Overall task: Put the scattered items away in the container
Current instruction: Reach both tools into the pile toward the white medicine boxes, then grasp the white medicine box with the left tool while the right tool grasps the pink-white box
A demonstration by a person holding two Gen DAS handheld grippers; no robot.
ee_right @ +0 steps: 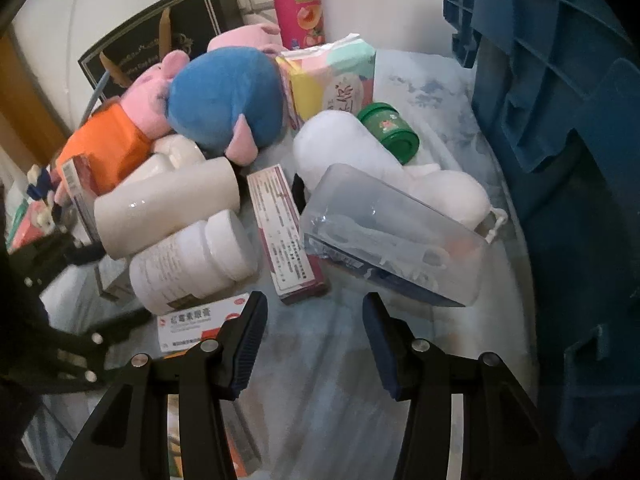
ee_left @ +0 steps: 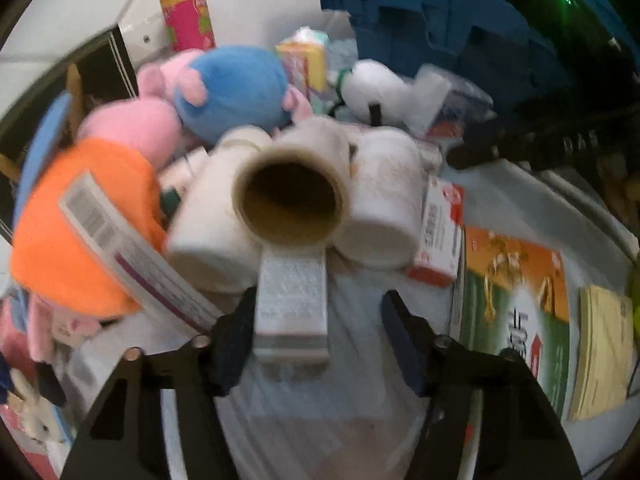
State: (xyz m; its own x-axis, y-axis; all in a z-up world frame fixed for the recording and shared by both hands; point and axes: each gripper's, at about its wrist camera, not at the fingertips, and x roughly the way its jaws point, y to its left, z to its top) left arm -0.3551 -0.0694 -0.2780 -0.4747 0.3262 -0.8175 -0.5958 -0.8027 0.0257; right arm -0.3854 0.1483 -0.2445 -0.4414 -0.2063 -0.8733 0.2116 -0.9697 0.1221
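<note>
In the left wrist view my left gripper [ee_left: 318, 338] points down at a pile of items. A small silver box [ee_left: 291, 308] lies between its fingers. The box touches the left finger [ee_left: 234, 340], while a gap separates it from the right one, so the jaws stand open. Just beyond lie a cardboard tube [ee_left: 288, 200] and white bottles [ee_left: 380, 200]. My right gripper [ee_right: 314, 340] hovers open over bare blue cloth with nothing between its fingers. Ahead of it lie a pink long box [ee_right: 286, 236], a clear plastic case [ee_right: 392, 240] and a white pill bottle [ee_right: 192, 260]. The blue crate [ee_right: 560, 120] stands to the right.
Plush pigs in blue [ee_right: 224, 100] and orange [ee_right: 108, 152] lie at the back left, with a chips can [ee_right: 298, 4], a tissue pack [ee_right: 332, 80] and a green jar [ee_right: 388, 130]. A red-and-white medicine box [ee_right: 196, 326] lies by my right gripper's left finger. Booklets [ee_left: 516, 312] lie right of the left gripper.
</note>
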